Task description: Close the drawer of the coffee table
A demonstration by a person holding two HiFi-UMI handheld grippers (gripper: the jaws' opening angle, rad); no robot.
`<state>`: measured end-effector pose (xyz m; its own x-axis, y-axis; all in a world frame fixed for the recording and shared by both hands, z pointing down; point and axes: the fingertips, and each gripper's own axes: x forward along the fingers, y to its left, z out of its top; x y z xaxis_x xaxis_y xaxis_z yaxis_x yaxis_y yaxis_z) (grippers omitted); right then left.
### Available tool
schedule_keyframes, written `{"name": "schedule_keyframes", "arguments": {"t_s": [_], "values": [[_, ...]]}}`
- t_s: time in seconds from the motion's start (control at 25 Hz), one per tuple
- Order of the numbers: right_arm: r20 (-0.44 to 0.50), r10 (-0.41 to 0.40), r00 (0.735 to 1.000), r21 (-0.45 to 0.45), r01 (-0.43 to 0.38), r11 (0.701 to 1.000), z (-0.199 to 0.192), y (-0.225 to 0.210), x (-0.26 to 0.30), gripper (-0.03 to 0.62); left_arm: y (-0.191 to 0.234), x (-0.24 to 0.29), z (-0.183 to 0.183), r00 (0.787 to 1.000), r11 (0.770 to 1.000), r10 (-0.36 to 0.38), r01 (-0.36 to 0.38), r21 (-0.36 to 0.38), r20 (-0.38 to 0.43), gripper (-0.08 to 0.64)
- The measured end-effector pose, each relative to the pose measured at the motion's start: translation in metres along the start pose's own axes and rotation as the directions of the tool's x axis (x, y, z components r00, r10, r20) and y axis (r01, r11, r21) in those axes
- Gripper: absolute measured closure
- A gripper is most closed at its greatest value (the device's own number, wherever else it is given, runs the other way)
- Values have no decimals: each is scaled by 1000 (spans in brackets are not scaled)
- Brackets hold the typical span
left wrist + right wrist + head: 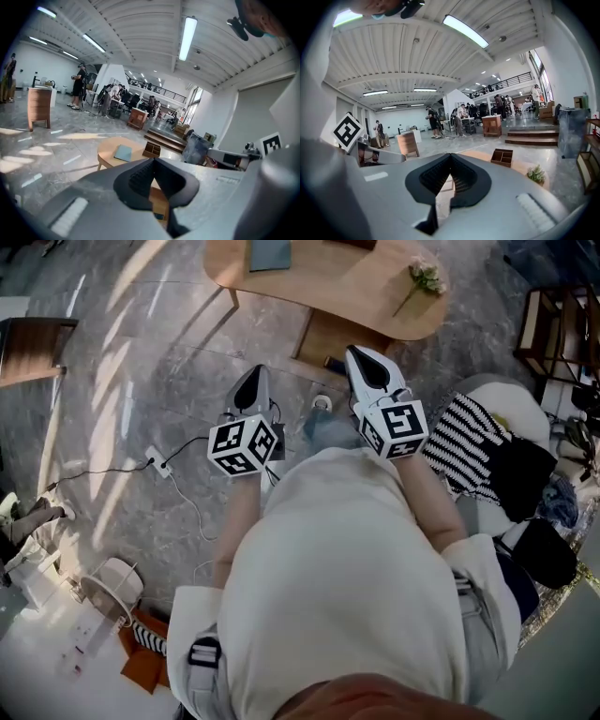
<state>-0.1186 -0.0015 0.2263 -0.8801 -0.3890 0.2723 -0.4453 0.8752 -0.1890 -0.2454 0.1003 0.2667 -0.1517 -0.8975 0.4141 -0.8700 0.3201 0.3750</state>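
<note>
Facing the table (323,282), left gripper (251,381) and right gripper (364,357) hold jaws pressed together, empty (approach stage); the drawer (328,336) juts open beneath the top, likely needing a straight push inward

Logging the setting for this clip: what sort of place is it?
Probably a large open lab or office hall: strip lights on a ribbed ceiling, a railed mezzanine, people at desks, with a wooden coffee table staged on the stone floor.

coffee table (328,282) cut off, drawer (328,336) partly hidden
</note>
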Motion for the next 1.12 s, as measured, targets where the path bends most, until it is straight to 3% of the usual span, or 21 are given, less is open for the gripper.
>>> {"name": "schedule_keyframes", "arguments": {"t_s": [0.48, 0.84, 1.12], "values": [[-37, -200, 979, 99, 203, 974, -32, -70, 0, 591, -2, 71, -23, 980, 990, -109, 122, 73, -168, 560], [-139, -372, 918, 158, 391, 907, -95, -115, -31, 589, -12, 115, -69, 929, 962, -208, 251, 107, -304, 552], [-204, -409, 889, 214, 449, 868, -161, -127, -38, 521, 10, 141, -114, 902, 951, -205, 276, 142, -381, 489]]}}
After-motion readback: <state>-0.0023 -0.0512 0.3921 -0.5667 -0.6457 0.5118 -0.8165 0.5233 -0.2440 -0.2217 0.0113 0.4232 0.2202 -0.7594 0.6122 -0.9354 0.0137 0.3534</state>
